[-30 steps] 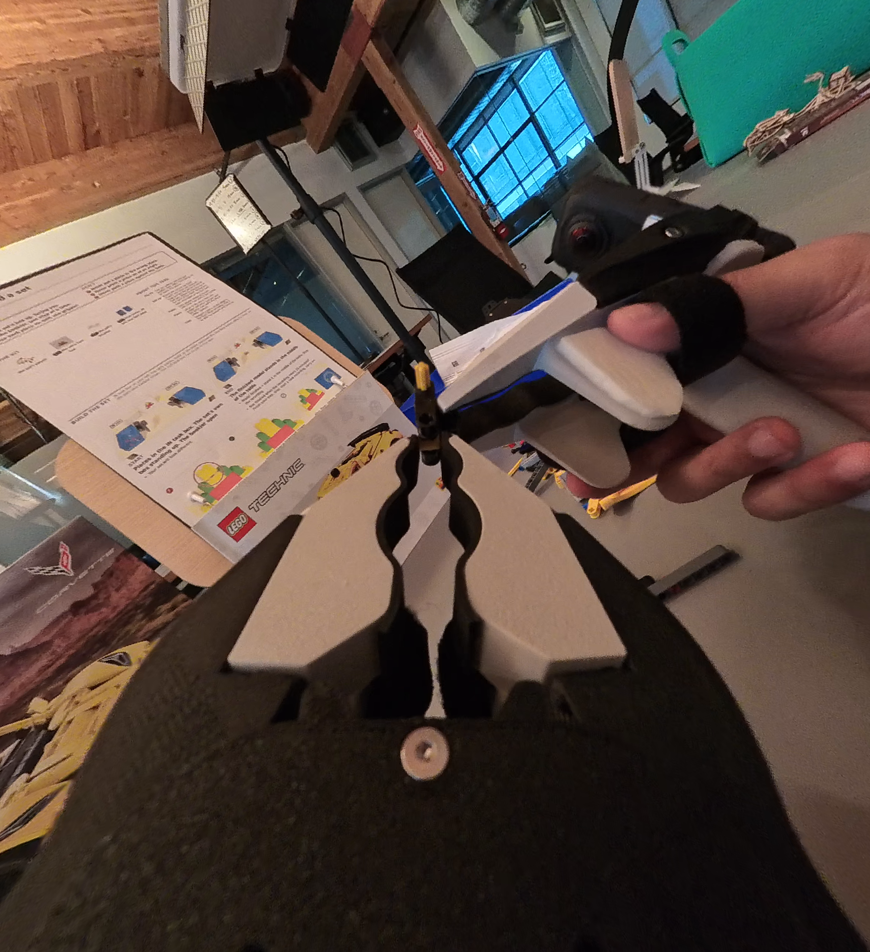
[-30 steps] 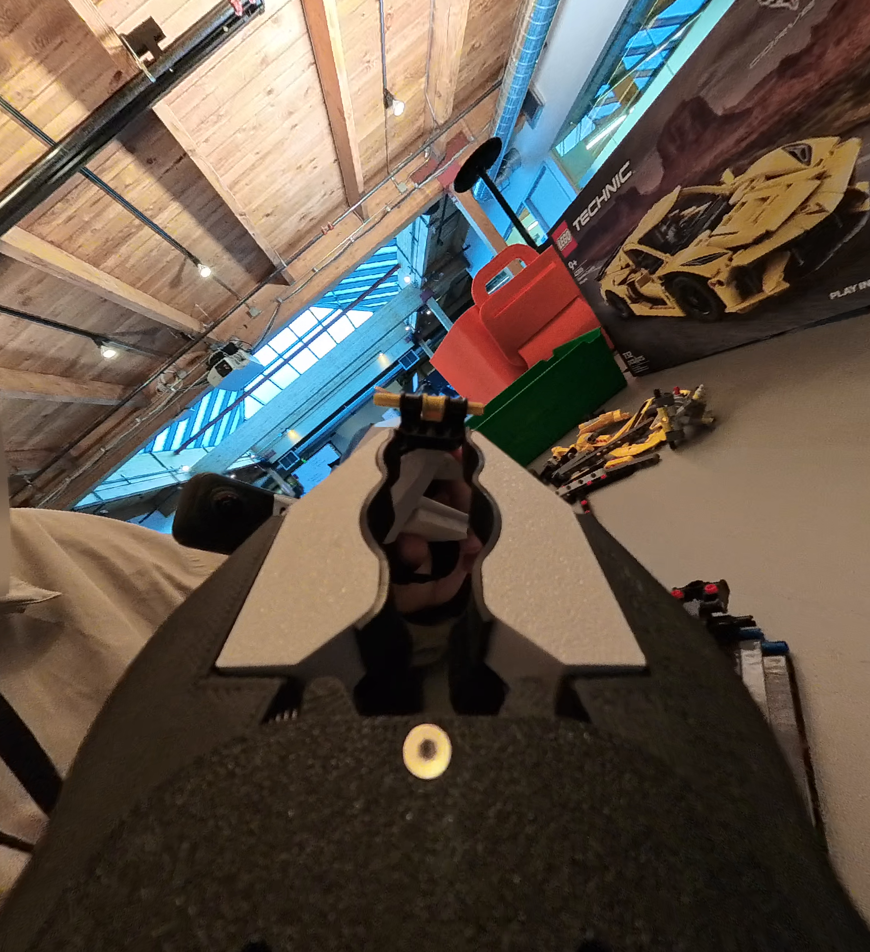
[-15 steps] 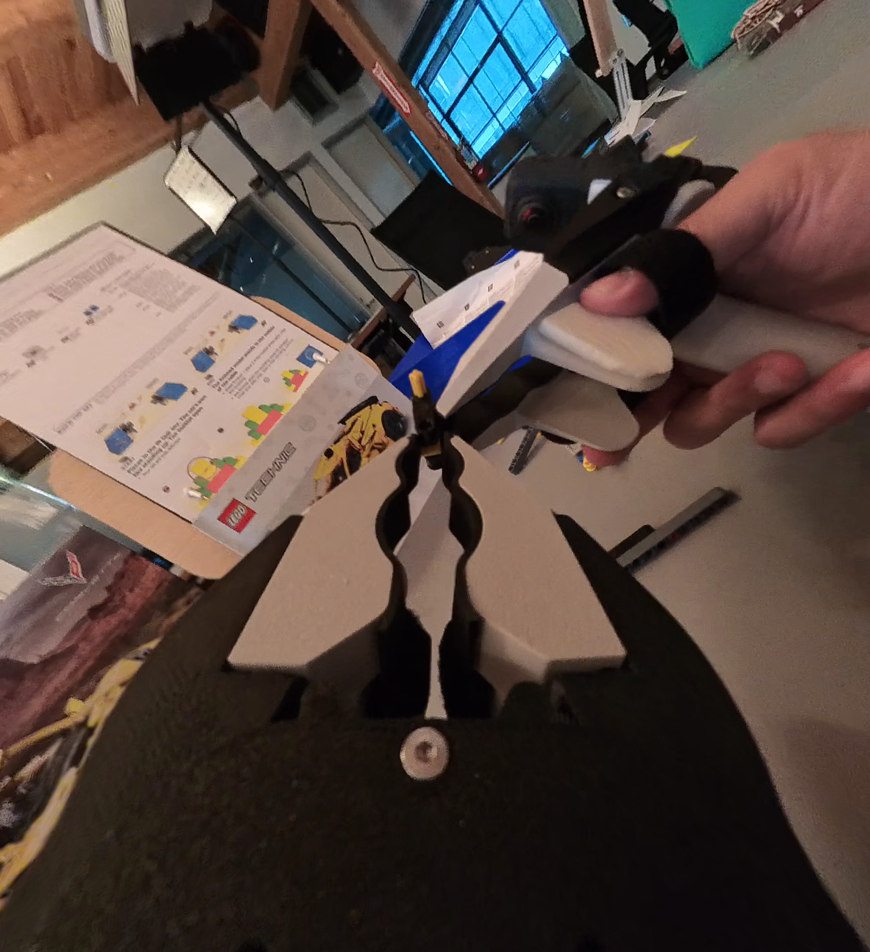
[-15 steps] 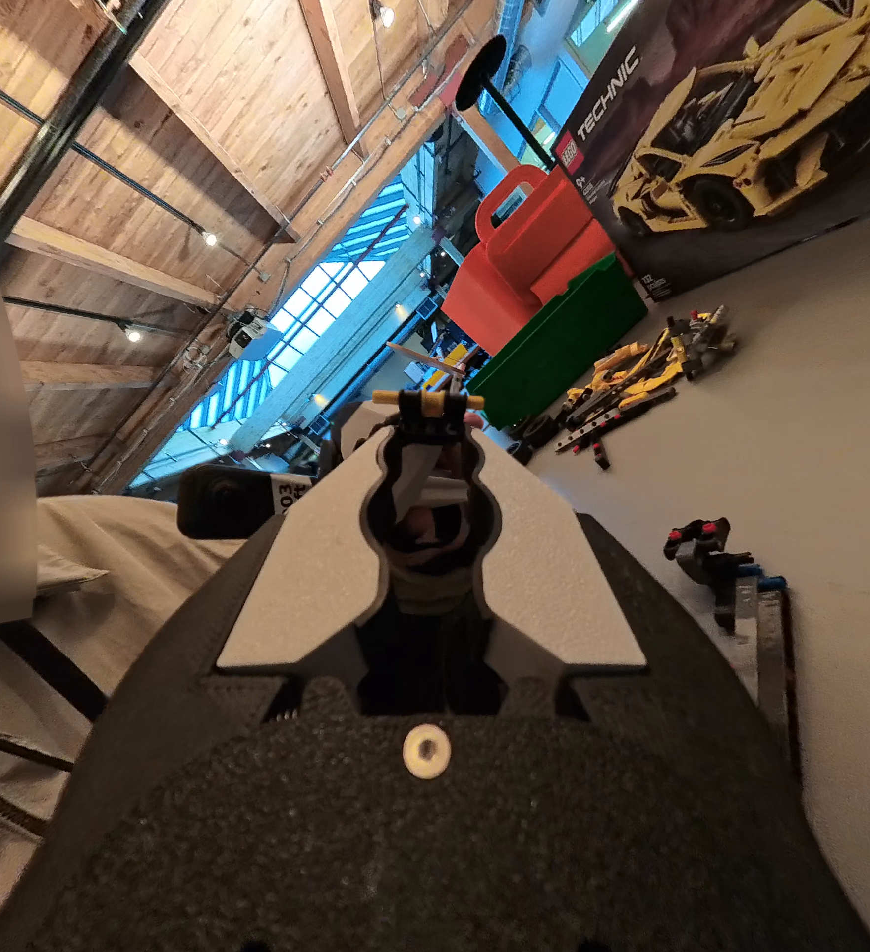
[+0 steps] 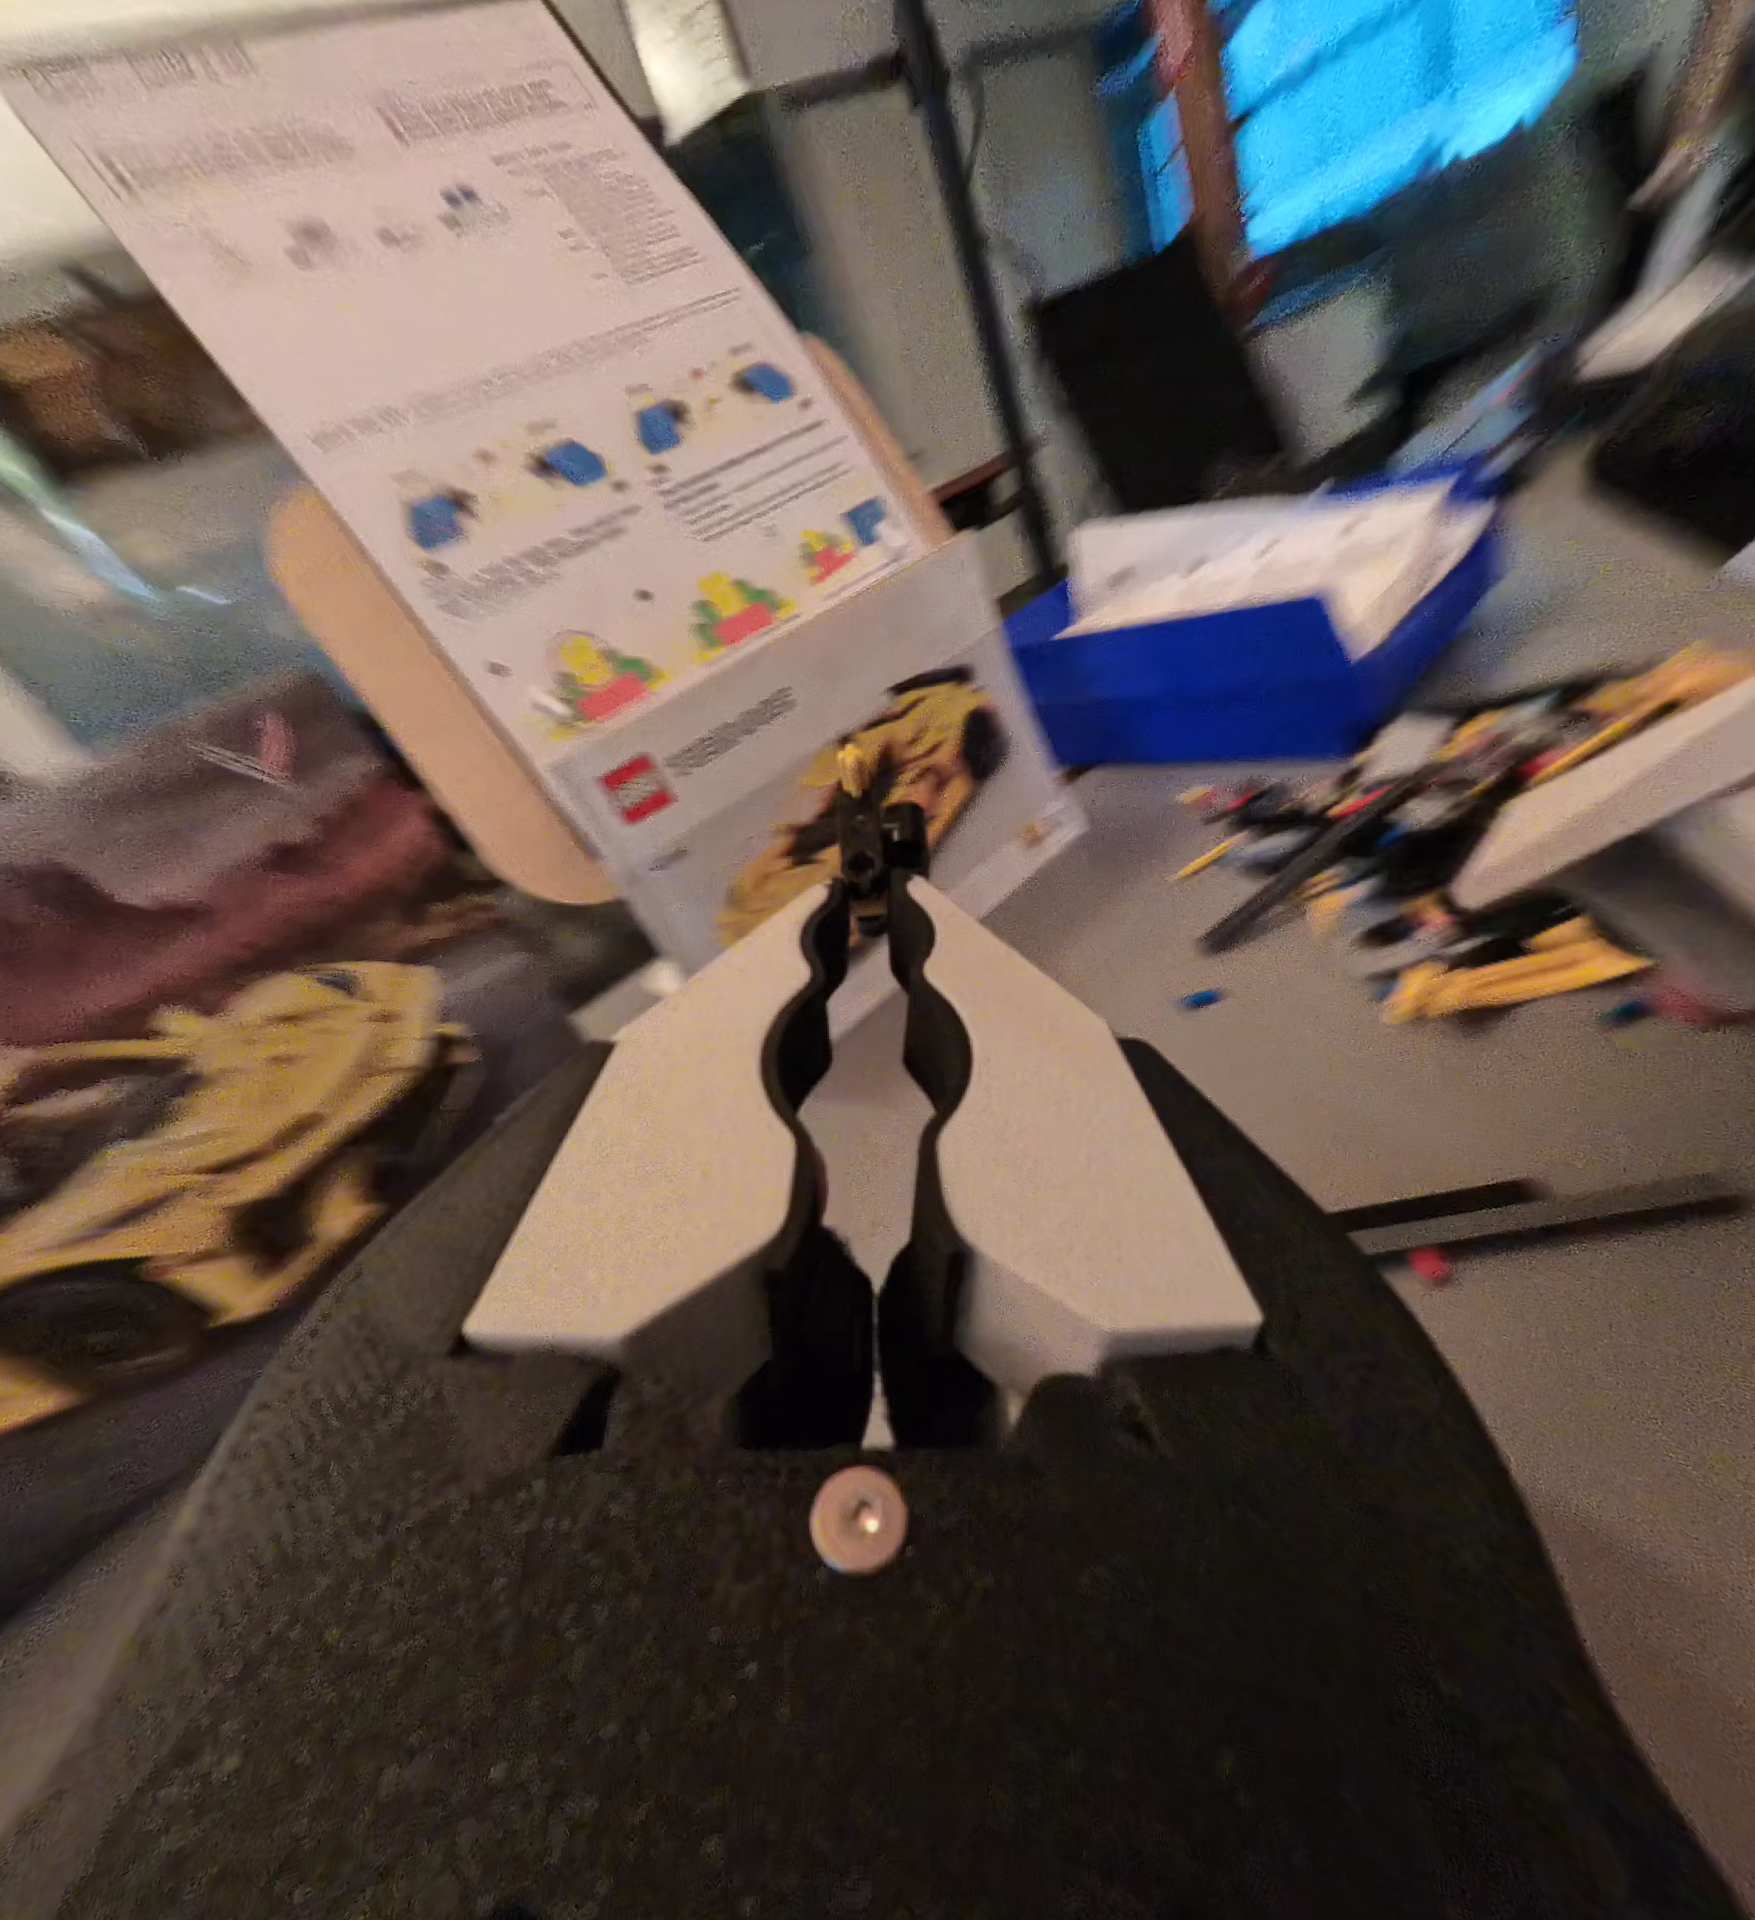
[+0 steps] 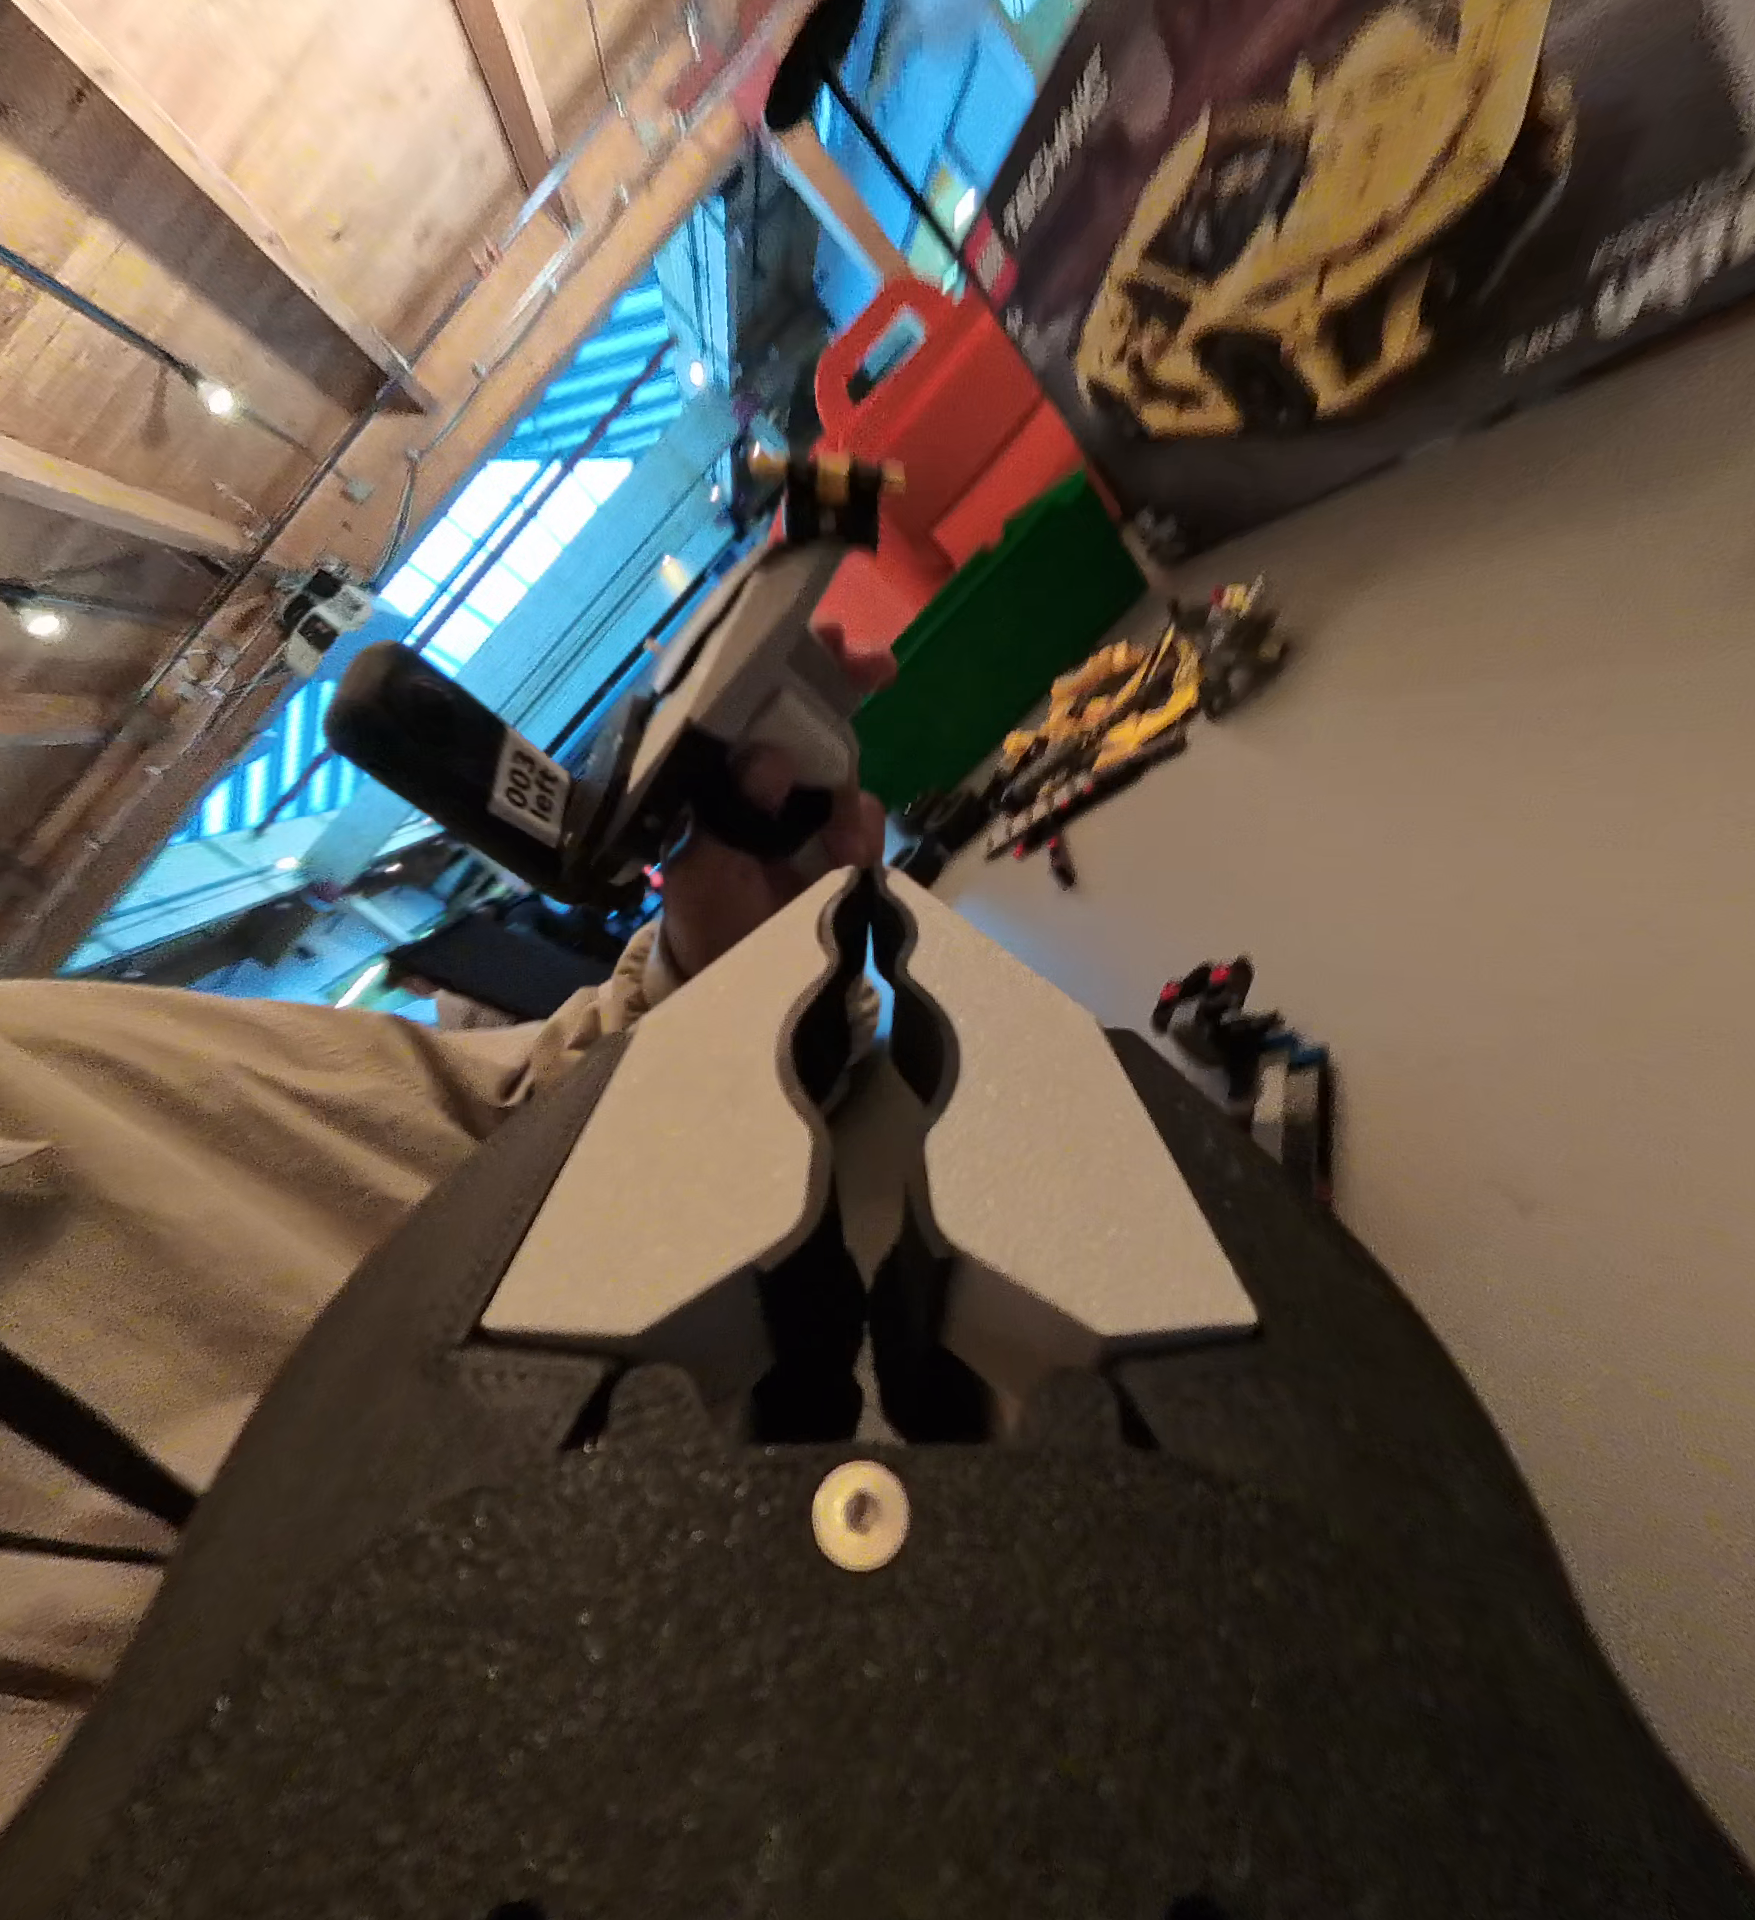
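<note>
My left gripper (image 5: 868, 896) is shut on a small black part with a yellow pin (image 5: 865, 831) and holds it up above the grey table (image 5: 1475, 1455). The right wrist view shows that same left gripper (image 6: 819, 551) farther off in a hand, with the part (image 6: 831, 494) at its tips. My right gripper (image 6: 868, 883) is shut with nothing between its jaws, well below and short of the part. A blurred grey shape (image 5: 1642, 810) at the right edge of the left wrist view looks like a piece of the right gripper.
A toy box with a yellow car (image 5: 177, 1039) (image 6: 1372, 208), an instruction sheet (image 5: 499, 364) and a booklet (image 5: 800, 748) stand behind. A blue bin (image 5: 1247, 665), red (image 6: 946, 447) and green (image 6: 1008, 644) bins, a heap of loose parts (image 5: 1455, 894) (image 6: 1133, 707), black beams (image 5: 1538, 1210) and a small assembly (image 6: 1247, 1039) are on the table.
The right gripper has let go of the part, drawn back from it and closed empty. The left gripper keeps the part and has swung away; both views are blurred by motion.
</note>
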A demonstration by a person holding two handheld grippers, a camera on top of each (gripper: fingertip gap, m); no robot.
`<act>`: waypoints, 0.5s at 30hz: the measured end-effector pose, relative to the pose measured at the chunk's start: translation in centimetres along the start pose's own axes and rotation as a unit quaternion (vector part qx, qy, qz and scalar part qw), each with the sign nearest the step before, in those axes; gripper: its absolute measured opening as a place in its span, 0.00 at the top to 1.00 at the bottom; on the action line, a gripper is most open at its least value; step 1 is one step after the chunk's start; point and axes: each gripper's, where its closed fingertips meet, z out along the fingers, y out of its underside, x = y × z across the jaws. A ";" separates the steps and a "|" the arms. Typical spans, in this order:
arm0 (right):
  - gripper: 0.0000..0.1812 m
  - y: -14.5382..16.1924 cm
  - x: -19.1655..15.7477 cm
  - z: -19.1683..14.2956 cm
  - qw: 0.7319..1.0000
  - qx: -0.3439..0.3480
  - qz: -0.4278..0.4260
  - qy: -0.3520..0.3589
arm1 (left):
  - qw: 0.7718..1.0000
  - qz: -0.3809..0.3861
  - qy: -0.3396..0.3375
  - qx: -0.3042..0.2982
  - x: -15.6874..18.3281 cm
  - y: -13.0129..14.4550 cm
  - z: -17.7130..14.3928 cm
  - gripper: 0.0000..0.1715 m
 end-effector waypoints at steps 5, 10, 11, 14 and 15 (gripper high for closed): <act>0.94 -0.8 0.6 2.0 0.946 -0.038 -0.287 0.148 | 0.979 -0.137 0.139 0.054 5.0 -1.9 -0.4 0.96; 0.89 -2.7 -2.2 0.7 0.809 -0.013 -0.516 0.283 | 0.919 -0.306 0.235 0.076 5.5 -2.3 -0.8 0.96; 0.86 -2.7 -2.7 0.8 0.787 -0.027 -0.545 0.290 | 0.915 -0.315 0.240 0.078 5.6 -2.3 -0.8 0.96; 0.87 -2.5 -3.5 1.0 0.748 -0.065 -0.591 0.294 | 0.915 -0.293 0.267 0.079 6.6 -2.5 -1.2 0.96; 0.89 -2.3 -3.7 1.0 0.737 -0.075 -0.604 0.294 | 0.915 -0.283 0.278 0.078 7.1 -2.6 -1.4 0.96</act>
